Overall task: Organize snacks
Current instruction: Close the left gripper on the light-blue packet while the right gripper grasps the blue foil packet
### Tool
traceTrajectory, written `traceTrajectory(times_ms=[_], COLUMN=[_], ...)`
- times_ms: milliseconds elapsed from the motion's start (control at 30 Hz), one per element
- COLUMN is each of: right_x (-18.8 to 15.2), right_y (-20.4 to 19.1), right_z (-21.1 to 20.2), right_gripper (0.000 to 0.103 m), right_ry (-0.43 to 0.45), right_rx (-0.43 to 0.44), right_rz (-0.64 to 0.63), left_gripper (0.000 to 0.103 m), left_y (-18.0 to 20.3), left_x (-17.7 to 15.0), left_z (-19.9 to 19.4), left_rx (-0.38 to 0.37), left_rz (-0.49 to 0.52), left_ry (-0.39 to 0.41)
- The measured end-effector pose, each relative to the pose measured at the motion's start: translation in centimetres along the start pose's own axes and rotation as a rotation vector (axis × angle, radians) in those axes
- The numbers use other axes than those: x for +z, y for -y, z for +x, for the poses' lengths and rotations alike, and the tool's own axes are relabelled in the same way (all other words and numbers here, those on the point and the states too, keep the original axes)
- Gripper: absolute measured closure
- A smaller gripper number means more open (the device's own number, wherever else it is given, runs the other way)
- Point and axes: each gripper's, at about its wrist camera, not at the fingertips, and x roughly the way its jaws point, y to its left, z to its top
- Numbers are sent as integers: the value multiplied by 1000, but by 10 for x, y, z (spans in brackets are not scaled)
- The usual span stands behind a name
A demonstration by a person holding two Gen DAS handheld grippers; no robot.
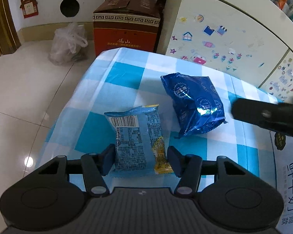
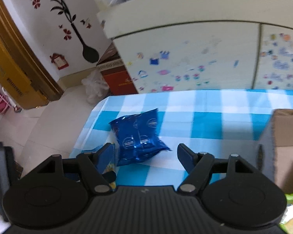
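A light blue snack packet (image 1: 134, 134) with a barcode and a yellow edge lies on the blue-and-white checked tablecloth (image 1: 123, 74). My left gripper (image 1: 141, 159) is shut on its near end, with a pad against each side. A shiny dark blue snack packet (image 1: 193, 105) lies just beyond and to the right. In the right wrist view the same dark blue packet (image 2: 140, 136) sits ahead of my right gripper (image 2: 146, 156), which stands open and does not touch it. One right gripper finger (image 1: 263, 117) shows as a dark blur beside the dark blue packet.
A cardboard box (image 2: 287, 146) stands on the table at the right, its printed side (image 1: 289, 175) near my left gripper. A stickered white cabinet (image 1: 224, 39) backs the table. On the tiled floor stand a red-brown carton (image 1: 127, 27) and a plastic bag (image 1: 68, 42).
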Motion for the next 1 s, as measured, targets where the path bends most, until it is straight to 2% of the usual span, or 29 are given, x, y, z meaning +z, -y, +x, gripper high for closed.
traceTrajectory(times_ms=[167, 267, 333, 467, 567, 767, 900, 967, 1000], right_x=[2, 6, 7, 5, 3, -3, -2, -3, -3], right_y=[0, -1, -5, -13, -15, -12, -12, -11, -11], right_z=[25, 35, 42, 56, 65, 76, 76, 75, 75], right_gripper=[23, 22, 21, 21, 21, 22, 28, 30, 32], right_ry=[-5, 0, -2, -18, -28, -39, -41, -40, -40], right_rx=[-9, 8, 13, -5, -13, -27, -28, -27, -29], right_rz=[13, 20, -2, -58, -75, -74, -80, -74, -75], left_gripper=[38, 28, 13, 8, 0, 0, 0, 2, 8], left_y=[0, 3, 4, 7, 7, 4, 5, 6, 7], left_x=[1, 1, 1, -1, -2, 0, 0, 1, 1], left_z=[1, 4, 7, 12, 15, 17, 18, 17, 16], left_rx=[5, 10, 33, 64, 89, 99, 101, 100, 99], left_rz=[2, 12, 12, 44, 49, 23, 24, 31, 40], left_ry=[5, 10, 8, 25, 27, 32, 32, 36, 41])
